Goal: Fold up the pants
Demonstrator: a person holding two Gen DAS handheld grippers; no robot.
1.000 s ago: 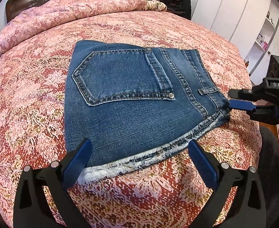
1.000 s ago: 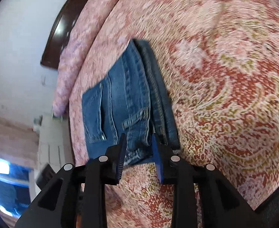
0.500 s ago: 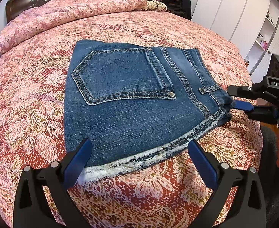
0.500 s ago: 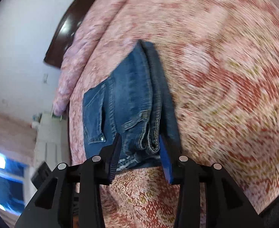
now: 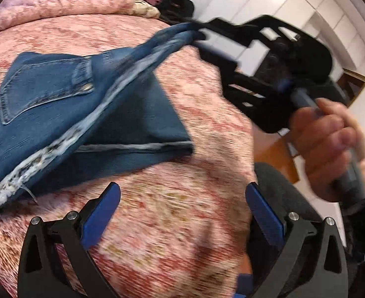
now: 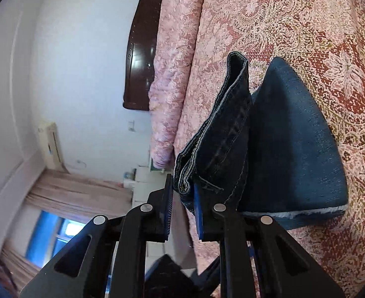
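Right gripper [image 6: 183, 198]: jaws pressed on a bunched corner of the pants [image 5: 46, 114], at the waistband edge; denim folds sit between the two blue pads [image 6: 198, 213]; the corner is lifted clear of the bedspread [image 5: 170, 223]. In the left wrist view the same gripper [image 5: 198, 33] appears at upper right, its tips gripping the raised corner; the person's right hand [image 5: 331, 149] wraps the handle; that part of the view is motion-blurred.

Left gripper [image 5: 182, 211]: fingers spread wide, nothing between them; it hangs above bare bedspread at the near edge of the bed, just near of the pants, not touching them.

Pants: blue denim, folded, lying on the patterned pink-and-red bedspread toward the left of the left wrist view; back pocket [image 5: 46, 87] faces up; the frayed pale hem [image 5: 58, 146] runs diagonally from near left up toward the lifted corner; a darker lower layer [image 5: 145, 129] lies flat beneath the raised flap, its pale edge facing near. In the right wrist view the raised layer [image 6: 222, 144] stands as a doubled fold with stitched seam visible; the dark lower layer [image 6: 294, 149] rests on the bedspread to its right.

Surroundings: rolled pink quilt [image 6: 172, 79] along the far side of the bed; dark wooden headboard [image 6: 137, 49] behind it; white cabinets [image 5: 294, 7] at far right.
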